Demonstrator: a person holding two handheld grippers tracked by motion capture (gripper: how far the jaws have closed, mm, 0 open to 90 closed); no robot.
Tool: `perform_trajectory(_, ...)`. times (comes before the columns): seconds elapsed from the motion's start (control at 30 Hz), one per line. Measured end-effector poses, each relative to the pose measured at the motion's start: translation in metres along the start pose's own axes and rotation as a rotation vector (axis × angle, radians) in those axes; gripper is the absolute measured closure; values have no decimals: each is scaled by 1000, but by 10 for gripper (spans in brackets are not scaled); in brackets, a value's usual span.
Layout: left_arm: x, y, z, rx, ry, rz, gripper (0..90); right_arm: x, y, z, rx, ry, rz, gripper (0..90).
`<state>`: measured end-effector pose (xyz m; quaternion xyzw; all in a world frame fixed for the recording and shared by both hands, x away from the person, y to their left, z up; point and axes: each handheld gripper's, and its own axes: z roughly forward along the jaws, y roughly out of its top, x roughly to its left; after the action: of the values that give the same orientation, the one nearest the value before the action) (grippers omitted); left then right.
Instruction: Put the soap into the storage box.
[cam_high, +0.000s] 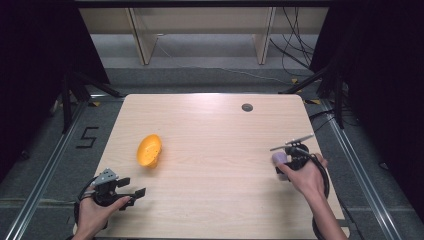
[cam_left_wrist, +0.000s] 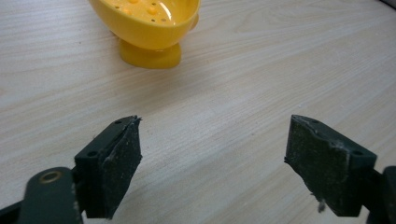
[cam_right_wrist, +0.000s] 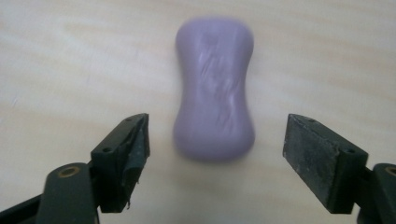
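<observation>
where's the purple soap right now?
The purple soap lies on the table at its right side, just ahead of the open right gripper.

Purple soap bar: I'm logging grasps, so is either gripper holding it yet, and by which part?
Nothing is held. The right gripper is open above the purple soap bar; the left gripper is open and empty.

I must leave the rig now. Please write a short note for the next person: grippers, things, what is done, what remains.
Left gripper: jaws open, holding nothing, low over the table, facing the yellow soap dish.
Right gripper: jaws open, one on each side of the purple soap bar, not yet touching it.
Soap lies flat near the table's right edge; the dish sits left of centre, tilted.
Done: approach to the soap.
Left: grasp the soap, probably carry it to the dish.
</observation>
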<state>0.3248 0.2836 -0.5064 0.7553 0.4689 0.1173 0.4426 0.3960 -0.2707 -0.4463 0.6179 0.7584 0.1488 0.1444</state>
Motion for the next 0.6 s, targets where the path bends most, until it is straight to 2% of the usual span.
perform_trajectory(0.03,0,0,1,-7,-10,0,164,2,-11,-5,-15,3,-2,276)
perform_trajectory(0.07,0,0,2,3,-7,2,163,5,-21,-8,-12,-9,25,288)
perform_trajectory(0.1,0,0,2,3,-7,2,162,5,-21,-8,-12,-9,25,288)
perform_trajectory(0.17,0,0,4,15,-13,13,162,7,-37,-14,-22,20,24,327)
perform_trajectory(0.2,0,0,5,24,-20,9,162,8,-45,-14,-12,15,28,345)
perform_trajectory(0.3,-1,-1,5,28,-20,11,162,9,-46,-16,18,27,21,374)
perform_trajectory(0.37,-1,-1,4,22,-23,5,162,10,-43,-16,34,24,36,402)
perform_trajectory(0.47,0,-2,3,24,-12,4,163,11,-34,-19,47,26,17,417)
perform_trajectory(0.53,1,-2,5,28,-26,2,164,10,-22,-24,59,15,-20,432)
perform_trajectory(0.6,-1,-1,5,31,-33,7,164,7,-15,-24,80,15,-26,439)
